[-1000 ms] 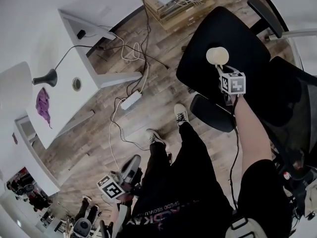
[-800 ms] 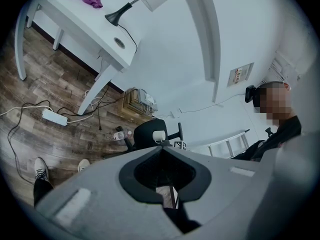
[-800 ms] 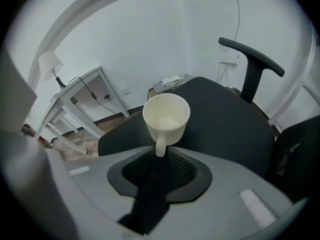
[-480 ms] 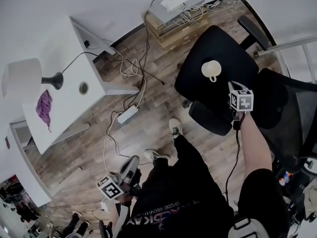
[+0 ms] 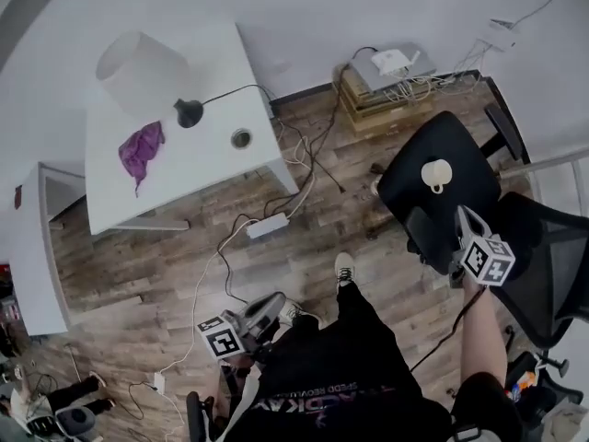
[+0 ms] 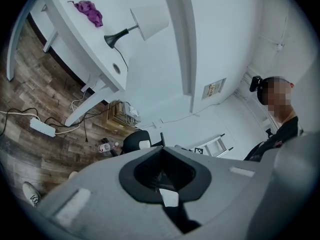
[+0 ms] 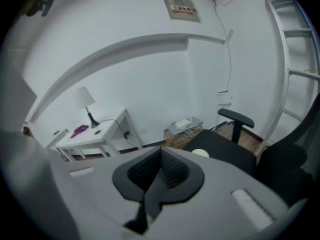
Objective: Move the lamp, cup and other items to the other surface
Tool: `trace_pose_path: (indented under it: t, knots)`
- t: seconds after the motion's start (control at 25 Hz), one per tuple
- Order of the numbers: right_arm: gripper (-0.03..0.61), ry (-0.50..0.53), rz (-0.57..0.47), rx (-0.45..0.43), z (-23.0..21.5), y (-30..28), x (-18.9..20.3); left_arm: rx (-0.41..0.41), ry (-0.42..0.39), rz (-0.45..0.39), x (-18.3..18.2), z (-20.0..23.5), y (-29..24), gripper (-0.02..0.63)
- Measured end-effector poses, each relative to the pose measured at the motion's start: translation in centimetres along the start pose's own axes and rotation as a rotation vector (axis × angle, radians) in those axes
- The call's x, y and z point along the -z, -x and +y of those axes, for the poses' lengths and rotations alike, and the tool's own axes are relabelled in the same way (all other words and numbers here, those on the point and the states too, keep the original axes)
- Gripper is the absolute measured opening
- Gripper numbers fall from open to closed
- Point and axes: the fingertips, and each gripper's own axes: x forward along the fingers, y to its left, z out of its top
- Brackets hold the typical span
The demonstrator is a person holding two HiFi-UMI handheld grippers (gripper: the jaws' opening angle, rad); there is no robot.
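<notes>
Cup (image 5: pixel 436 174) sits on right chair (image 5: pixel 465 145); lamp (image 5: pixel 140 70) and cloth (image 5: pixel 140 149) wait on far-left table (image 5: pixel 207 168); left gripper (image 5: pixel 269 306) and right gripper (image 5: pixel 463 217) are clenched, empty.

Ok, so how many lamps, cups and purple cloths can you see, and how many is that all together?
Lamp, on the white table: 1
Cup, on the black chair: 1
Purple cloth, on the table: 1
Total: 3

Flat, even room light, bright enough; white desk (image 5: pixel 212 168) and wall (image 5: pixel 322 7) near blown out, shadows soft. Heavy fisheye bend, dark vignette round both gripper views. Left gripper (image 6: pixel 161 136) and right gripper (image 7: pixel 161 150) bodies soft, out of focus up close.
</notes>
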Motion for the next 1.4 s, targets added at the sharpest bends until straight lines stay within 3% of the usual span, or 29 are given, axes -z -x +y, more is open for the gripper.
trace_pose_path:
  t: [0.16,0.32,0.48,0.6,0.72,0.84,1.4]
  knots:
    - [0.005,-0.021,0.037,-0.264,15.8,2.9,2.4,0.053,0.008,-0.021,-1.8,-0.5,4.2,-0.003]
    - [0.005,0.085,0.125,-0.552,31.2,3.8,6.5,0.081,-0.024,-0.084,-3.2,-0.4,7.9,-0.003]
    - [0.005,0.154,0.184,-0.775,43.0,6.3,10.9,0.088,-0.022,-0.148,-3.0,0.0,11.9,-0.003]
    - [0.005,0.197,0.211,-0.917,49.4,8.6,12.8,0.077,-0.007,-0.195,-2.9,0.2,14.6,-0.003]
    - [0.005,0.289,0.264,-1.035,53.5,10.8,14.9,0.084,-0.018,-0.228,-2.6,0.3,16.3,-0.004]
    - [0.005,0.376,0.283,-1.097,56.4,12.1,16.6,0.091,-0.023,-0.248,-2.4,0.7,17.7,-0.004]
    - [0.005,0.418,0.306,-1.126,60.6,12.4,17.7,0.069,-0.008,-0.338,-2.9,1.5,22.6,-0.005]
